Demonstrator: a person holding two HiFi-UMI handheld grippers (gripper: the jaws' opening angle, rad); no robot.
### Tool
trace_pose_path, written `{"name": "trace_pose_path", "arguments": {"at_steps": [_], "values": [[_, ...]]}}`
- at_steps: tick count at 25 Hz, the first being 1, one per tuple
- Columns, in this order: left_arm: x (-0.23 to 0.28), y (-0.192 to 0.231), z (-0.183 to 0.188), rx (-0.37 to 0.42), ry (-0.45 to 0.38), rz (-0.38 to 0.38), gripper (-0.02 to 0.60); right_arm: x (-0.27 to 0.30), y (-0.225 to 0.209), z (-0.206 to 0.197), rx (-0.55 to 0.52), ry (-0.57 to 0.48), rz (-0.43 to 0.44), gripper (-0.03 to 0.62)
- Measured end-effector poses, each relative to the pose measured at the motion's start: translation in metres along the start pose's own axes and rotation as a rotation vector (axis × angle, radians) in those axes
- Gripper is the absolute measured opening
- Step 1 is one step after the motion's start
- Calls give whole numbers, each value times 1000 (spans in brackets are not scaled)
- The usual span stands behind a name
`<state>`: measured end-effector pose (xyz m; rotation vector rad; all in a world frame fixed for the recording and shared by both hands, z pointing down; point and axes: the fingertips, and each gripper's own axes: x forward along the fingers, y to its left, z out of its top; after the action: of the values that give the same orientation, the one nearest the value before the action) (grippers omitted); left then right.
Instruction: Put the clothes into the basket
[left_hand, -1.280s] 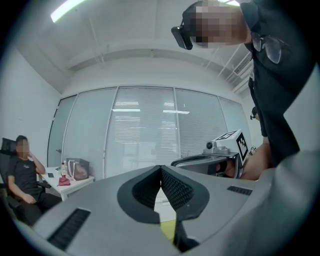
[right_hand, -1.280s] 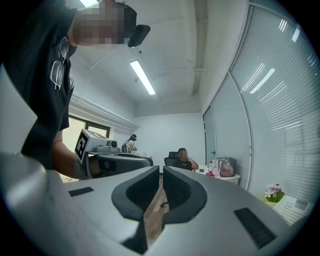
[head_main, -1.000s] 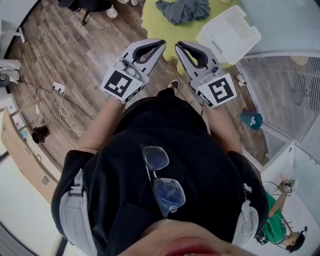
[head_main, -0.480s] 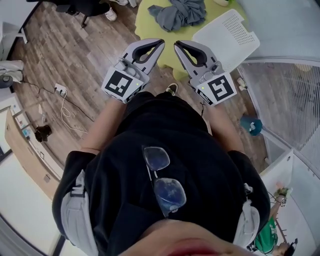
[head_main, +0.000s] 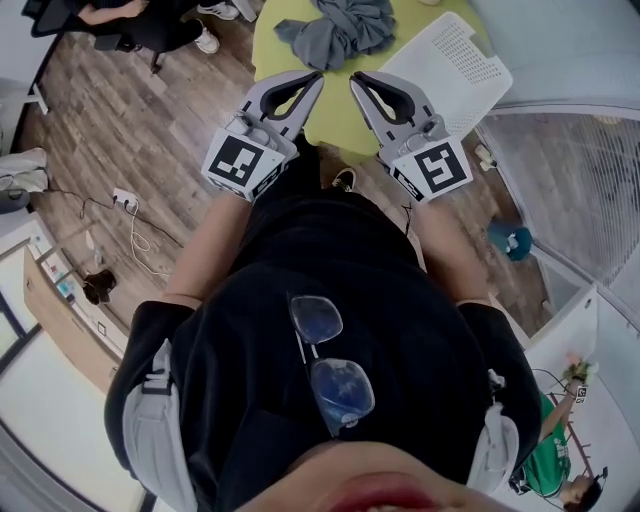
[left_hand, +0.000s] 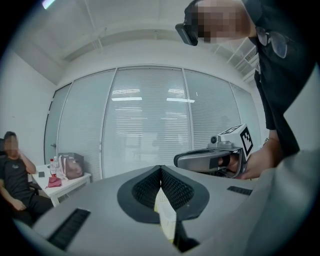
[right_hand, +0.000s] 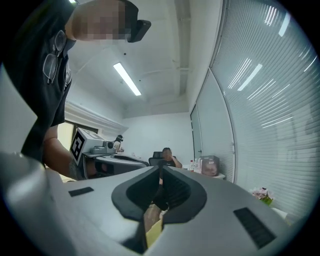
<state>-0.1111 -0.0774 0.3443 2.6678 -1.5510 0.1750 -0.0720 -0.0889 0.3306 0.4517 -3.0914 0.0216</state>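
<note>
Only the head view shows the clothes (head_main: 335, 28) — a grey heap on the green surface (head_main: 338, 115), beside the white basket (head_main: 455, 62). Left tool (head_main: 318, 76) and right tool (head_main: 355, 78) hover at its near edge, jaws together on nothing — their own views show blinds (left_hand: 145, 125) and a seated person (right_hand: 167, 156).

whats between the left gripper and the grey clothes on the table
In the head view, only a short strip of bare yellow-green table separates the left gripper from the grey clothes.
</note>
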Motion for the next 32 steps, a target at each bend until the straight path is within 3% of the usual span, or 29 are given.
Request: {"name": "trace_pose_path", "arguments": {"at_steps": [9,16,32], "values": [[63,50,-16,19,37,-113,11,45,-58,-17,-23,43,-106,38],[106,102,-40,-12,96,-129,11,83,-107,-39,-11,54,-200,38],[195,163,-134,-97,323,-201,11,122,-192,-89,46,69,-437,38]]}}
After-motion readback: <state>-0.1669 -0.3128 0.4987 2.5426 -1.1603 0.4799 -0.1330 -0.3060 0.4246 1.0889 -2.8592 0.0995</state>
